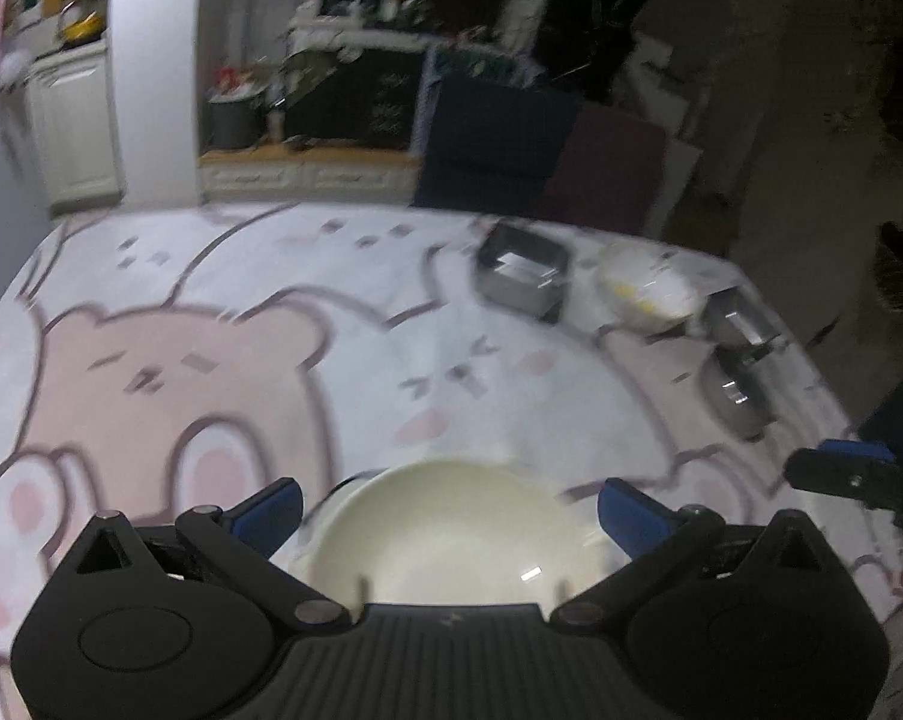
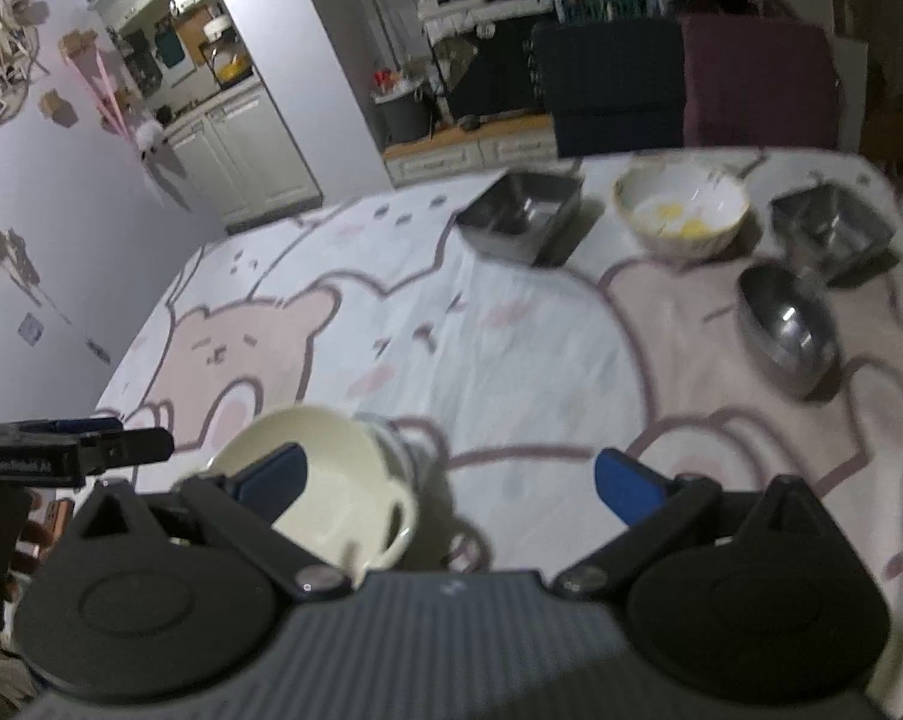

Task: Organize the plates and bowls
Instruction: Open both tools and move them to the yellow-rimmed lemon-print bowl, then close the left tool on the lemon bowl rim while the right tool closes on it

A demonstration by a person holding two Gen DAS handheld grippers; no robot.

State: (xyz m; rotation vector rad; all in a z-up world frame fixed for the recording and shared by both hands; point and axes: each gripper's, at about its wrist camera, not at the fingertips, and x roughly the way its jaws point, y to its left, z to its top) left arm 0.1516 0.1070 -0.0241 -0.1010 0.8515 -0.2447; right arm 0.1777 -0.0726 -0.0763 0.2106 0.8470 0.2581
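A cream bowl [image 1: 451, 534] sits on the bear-print tablecloth [image 1: 211, 360] just below my left gripper [image 1: 451, 510], whose jaws are wide open on either side of it, not touching. The same bowl [image 2: 325, 480] lies at the lower left in the right wrist view, beside my open, empty right gripper [image 2: 451, 480]. At the table's far right stand a square steel dish [image 2: 520, 213], a white bowl with yellow marks [image 2: 682, 210], a second square steel dish [image 2: 832, 234] and a round steel bowl [image 2: 790, 330].
Two chairs, dark blue [image 2: 613, 84] and maroon [image 2: 757, 84], stand behind the table's far edge. A white cabinet [image 2: 241, 150] and cluttered shelves [image 2: 481, 6] lie beyond. The other gripper's tip [image 1: 853, 474] shows at the right.
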